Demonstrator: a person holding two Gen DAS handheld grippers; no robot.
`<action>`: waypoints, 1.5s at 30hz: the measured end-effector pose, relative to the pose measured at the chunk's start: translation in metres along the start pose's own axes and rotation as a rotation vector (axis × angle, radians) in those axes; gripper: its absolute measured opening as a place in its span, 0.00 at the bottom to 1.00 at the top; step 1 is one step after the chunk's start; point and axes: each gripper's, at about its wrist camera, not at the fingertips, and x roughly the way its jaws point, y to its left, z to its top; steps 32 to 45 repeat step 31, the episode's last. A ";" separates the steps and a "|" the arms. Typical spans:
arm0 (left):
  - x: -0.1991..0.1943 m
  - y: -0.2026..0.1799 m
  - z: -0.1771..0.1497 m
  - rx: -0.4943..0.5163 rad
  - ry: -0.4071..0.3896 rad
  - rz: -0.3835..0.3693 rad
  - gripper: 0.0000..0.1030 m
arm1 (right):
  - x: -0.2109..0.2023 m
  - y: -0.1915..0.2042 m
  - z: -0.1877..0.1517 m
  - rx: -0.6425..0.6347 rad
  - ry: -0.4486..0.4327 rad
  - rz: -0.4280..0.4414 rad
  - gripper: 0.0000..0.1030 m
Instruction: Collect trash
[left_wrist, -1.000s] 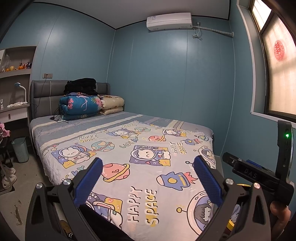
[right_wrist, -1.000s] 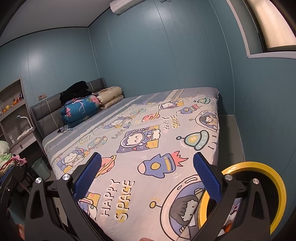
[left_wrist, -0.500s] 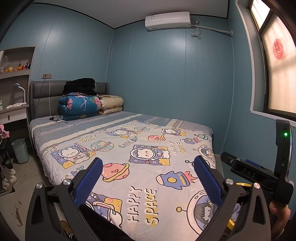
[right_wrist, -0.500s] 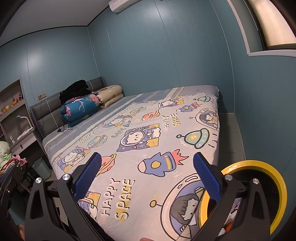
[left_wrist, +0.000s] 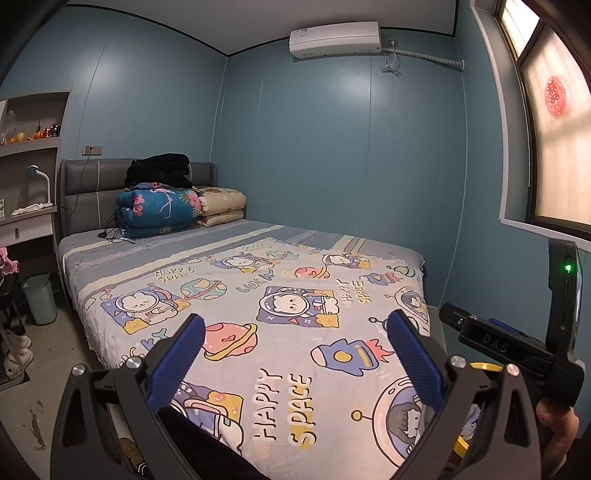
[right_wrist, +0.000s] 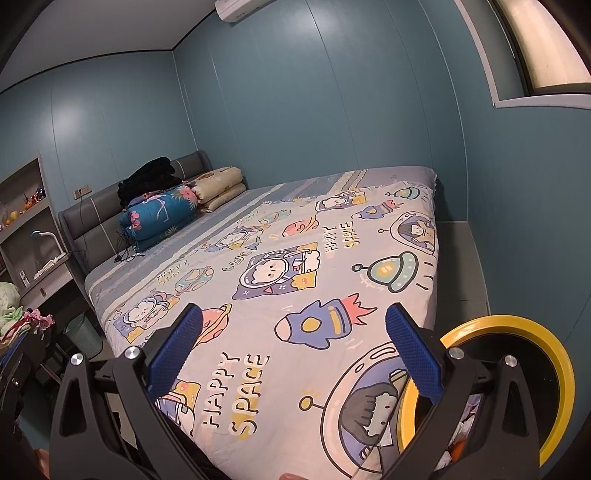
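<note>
Yellow-rimmed bin (right_wrist: 554, 373) sits at the bed's (right_wrist: 314, 258) foot corner, low right in the right wrist view, touching or just beside the mattress edge; paper scraps are seen inside it. No loose trash can be made out on the bedcover or on the visible floor (left_wrist: 33, 373) patch. A second, pale green bin (left_wrist: 40, 298) stands on the floor at the bed's left side, near the headboard.

Left claw (left_wrist: 295, 354): spread wide, nothing held. Right claw (right_wrist: 291, 350): spread wide, nothing held. Both are held above the bed's foot end, pointed along it.

Risks, as judged:
- Target undefined: with no trash in view, a wrong item (charger cable by the blue quilt (left_wrist: 159, 210), folded bedding) could be grabbed.
- Yellow bin is partly hidden behind the right claw's finger; a blind drop could miss the rim or tip it.
- Bedcover fabric could be pinched along with any small scrap and dragged.
- The two claws are close together; collision is possible if both are swung toward the bin.
</note>
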 end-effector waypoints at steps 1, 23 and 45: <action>0.000 0.001 0.000 0.000 0.001 0.000 0.92 | 0.000 0.000 0.000 0.000 0.000 0.000 0.92; 0.002 0.000 -0.005 0.012 0.009 0.001 0.92 | 0.004 -0.003 -0.004 0.013 0.022 0.005 0.92; 0.002 -0.002 -0.005 0.013 0.015 -0.001 0.92 | 0.004 -0.004 -0.005 0.016 0.028 0.007 0.92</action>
